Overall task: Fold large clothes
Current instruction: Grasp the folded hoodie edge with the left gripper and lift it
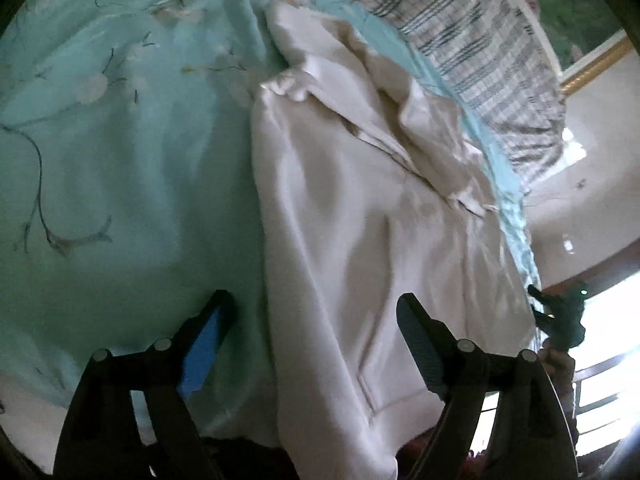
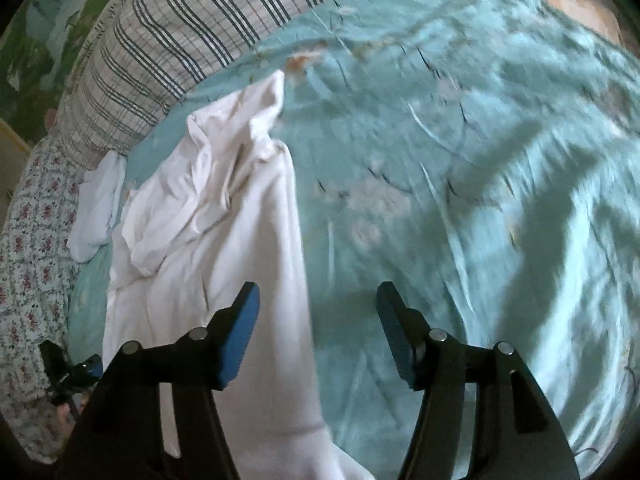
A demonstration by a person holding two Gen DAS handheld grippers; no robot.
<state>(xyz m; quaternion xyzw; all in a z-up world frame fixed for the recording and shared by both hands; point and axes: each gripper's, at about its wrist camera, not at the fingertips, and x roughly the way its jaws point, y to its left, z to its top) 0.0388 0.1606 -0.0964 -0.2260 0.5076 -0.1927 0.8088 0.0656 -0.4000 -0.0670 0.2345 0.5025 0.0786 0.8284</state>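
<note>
Left tongs (image 1: 316,320) spread, right tongs (image 2: 318,312) spread, both over white garment (image 1: 360,208) edge on teal bedspread (image 2: 460,160).

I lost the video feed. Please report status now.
Left claw open, right claw open, both empty. White garment lies rumpled on teal bedspread. Nothing blocks it.

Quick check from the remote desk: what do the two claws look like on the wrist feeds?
Both are black two-finger claws. The left claw and right claw have angular black linkage arms with round silver pivot pins. Blue pads line the inner faces of the fingers; one left pad looks dark and textured. No cables or sleeves show clearly. In the right view, the other claw shows small at the lower left.
</note>
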